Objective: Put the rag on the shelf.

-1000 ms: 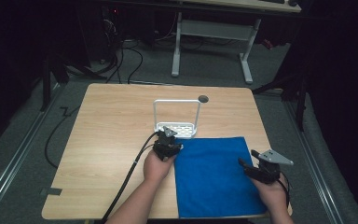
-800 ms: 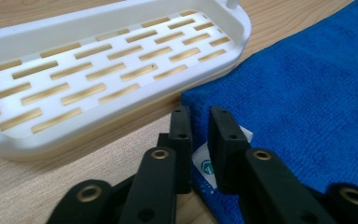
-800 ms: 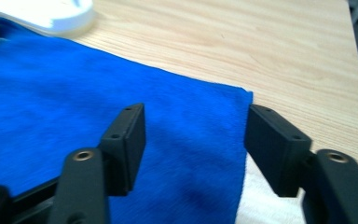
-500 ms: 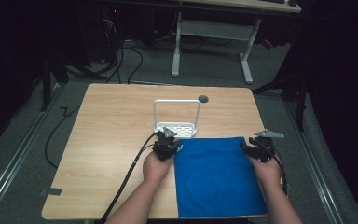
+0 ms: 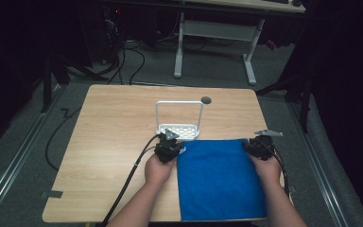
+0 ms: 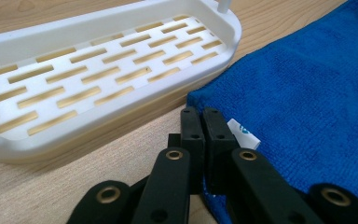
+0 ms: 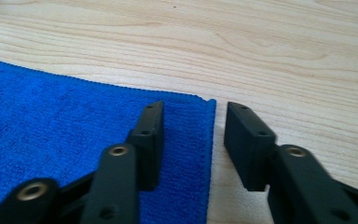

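cloth: blue cloth (image 5: 221, 178) flat on near right part of wooden table (image 5: 113, 142), near edge at table's front edge
left gripper (image 6: 204, 122): jaws pressed together on cloth's far left corner, white tag (image 6: 243, 132) just beside them
right gripper (image 7: 193, 140): at cloth's far right corner, jaws part open and just been closing; one jaw over cloth, other over bare wood, cloth edge between, not pinched
rack: white slotted rack (image 5: 179, 128) just beyond cloth's far left corner

The flat blue terry cloth (image 5: 222, 179) is running off the bottom edge of the high view. The black jaws of the left gripper (image 6: 204, 122) are hiding the cloth's corner between them.
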{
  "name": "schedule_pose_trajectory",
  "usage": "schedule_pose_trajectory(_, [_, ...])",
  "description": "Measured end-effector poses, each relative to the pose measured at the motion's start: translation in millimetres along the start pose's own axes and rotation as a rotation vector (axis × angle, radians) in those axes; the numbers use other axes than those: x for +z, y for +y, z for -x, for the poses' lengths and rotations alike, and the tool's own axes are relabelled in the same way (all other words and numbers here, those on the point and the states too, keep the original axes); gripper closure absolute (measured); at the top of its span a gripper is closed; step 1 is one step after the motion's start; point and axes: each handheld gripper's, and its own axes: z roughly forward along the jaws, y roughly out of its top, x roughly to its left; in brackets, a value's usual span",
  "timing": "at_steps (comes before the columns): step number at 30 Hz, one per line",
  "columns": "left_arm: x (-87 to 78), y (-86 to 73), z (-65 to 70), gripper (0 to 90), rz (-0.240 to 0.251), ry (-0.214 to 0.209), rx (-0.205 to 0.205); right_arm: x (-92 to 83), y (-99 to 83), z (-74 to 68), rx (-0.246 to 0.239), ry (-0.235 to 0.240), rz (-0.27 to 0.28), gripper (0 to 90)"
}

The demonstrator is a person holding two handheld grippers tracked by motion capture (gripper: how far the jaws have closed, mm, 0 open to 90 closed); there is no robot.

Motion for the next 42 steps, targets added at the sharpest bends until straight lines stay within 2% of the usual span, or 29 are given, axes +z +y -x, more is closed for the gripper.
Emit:
schedule_pose_trajectory(1, [0.0, 0.0, 0.0, 88.5, 0.0, 0.0, 0.0, 0.0, 0.0, 0.0, 0.0, 0.0, 0.0, 63.3])
schedule_pose_trajectory(5, [-1.1, -0.5, 0.6, 88.6, 0.007, 0.002, 0.007, 0.1, -0.1, -3.0, -0.013, 0.014, 0.003, 77.5])
schedule_pose_trajectory(7, [-1.2, -0.5, 0.6, 88.7, 0.008, 0.001, 0.008, 0.2, 0.0, -3.4, -0.013, 0.016, 0.003, 80.0])
schedule_pose_trajectory(8, [-1.3, -0.6, 0.3, 88.7, 0.012, -0.001, 0.004, 0.6, 0.1, -4.3, -0.018, 0.028, 0.003, 86.8])
schedule_pose_trajectory(11, [-2.3, -0.8, 0.4, 88.7, 0.02, -0.007, 0.007, 0.4, 0.3, -5.7, -0.015, 0.027, 0.0, 87.5])
schedule_pose_trajectory(14, [-5.8, -1.7, 1.8, 88.8, 0.049, -0.017, 0.025, -6.5, 1.5, -9.4, -0.037, 0.013, 0.016, 87.6])
schedule_pose_trajectory(17, [-15.7, -4.5, 6.5, 88.9, 0.098, -0.051, 0.028, -24.4, 2.8, -13.8, -0.026, 0.015, 0.087, 87.6])
schedule_pose_trajectory(18, [-24.1, -6.9, 12.7, 88.9, 0.135, -0.073, 0.034, -36.1, 2.0, -18.6, -0.028, 0.013, 0.125, 87.6])
schedule_pose_trajectory(19, [-24.1, -6.9, 12.7, 89.0, 0.135, -0.073, 0.034, -36.1, 2.0, -18.6, -0.028, 0.013, 0.125, 87.6])
schedule_pose_trajectory(20, [-33.8, -8.9, 19.1, 88.9, 0.176, -0.09, 0.045, -50.7, -2.0, -26.5, -0.028, 0.015, 0.181, 87.6])
schedule_pose_trajectory(21, [-33.8, -8.9, 19.1, 89.0, 0.176, -0.09, 0.045, -50.7, -2.0, -26.5, -0.028, 0.015, 0.181, 87.6])
schedule_pose_trajectory(24, [-46.3, -11.3, 26.9, 88.9, 0.214, -0.086, 0.087, -66.7, -9.2, -36.1, -0.048, 0.015, 0.246, 87.6])
schedule_pose_trajectory(26, [-54.2, -15.1, 28.9, 88.9, 0.235, -0.106, 0.083, -78.4, -12.5, -41.0, -0.064, 0.019, 0.28, 87.5])
schedule_pose_trajectory(27, [-54.2, -15.1, 28.9, 88.9, 0.235, -0.106, 0.083, -78.4, -12.5, -41.0, -0.064, 0.019, 0.28, 87.5])
schedule_pose_trajectory(28, [-58.0, -17.6, 31.2, 88.8, 0.245, -0.102, 0.106, -88.3, -14.7, -43.6, -0.073, 0.019, 0.313, 87.5])
schedule_pose_trajectory(29, [-60.4, -19.5, 32.3, 88.8, 0.252, -0.099, 0.122, -88.3, -14.7, -43.6, -0.073, 0.019, 0.313, 87.5])
schedule_pose_trajectory(30, [-66.8, -25.6, 32.9, 88.8, 0.265, -0.104, 0.142, -95.6, -16.4, -44.6, -0.072, 0.023, 0.336, 87.5])
schedule_pose_trajectory(33, [-72.4, -29.7, 31.7, 88.9, 0.28, -0.108, 0.143, -100.8, -16.7, -44.5, -0.064, 0.025, 0.359, 87.5])
schedule_pose_trajectory(34, [-78.2, -25.5, 30.0, 88.9, 0.28, -0.096, 0.167, -105.1, -15.1, -44.0, -0.056, 0.031, 0.384, 87.5])
schedule_pose_trajectory(35, [-83.0, -23.6, 28.6, 88.9, 0.304, -0.075, 0.177, -107.0, -14.4, -44.2, -0.051, 0.032, 0.395, 87.5])
schedule_pose_trajectory(36, [-83.0, -23.6, 28.6, 88.9, 0.304, -0.075, 0.177, -107.0, -14.4, -44.2, -0.051, 0.032, 0.395, 87.5])
schedule_pose_trajectory(37, [-88.9, -21.7, 25.2, 88.8, 0.329, -0.071, 0.164, -112.4, -12.2, -45.6, -0.049, 0.041, 0.418, 87.5])
schedule_pose_trajectory(38, [-92.2, -20.8, 23.0, 88.8, 0.34, -0.073, 0.152, -112.4, -12.2, -45.6, -0.049, 0.041, 0.418, 87.5])
schedule_pose_trajectory(39, [-100.9, -19.7, 17.3, 88.9, 0.369, -0.072, 0.126, -118.0, -10.6, -48.9, -0.051, 0.041, 0.436, 87.6])
schedule_pose_trajectory(42, [-106.8, -19.1, 13.5, 88.9, 0.386, -0.062, 0.114, -126.5, -8.6, -53.6, -0.069, 0.044, 0.466, 87.5])
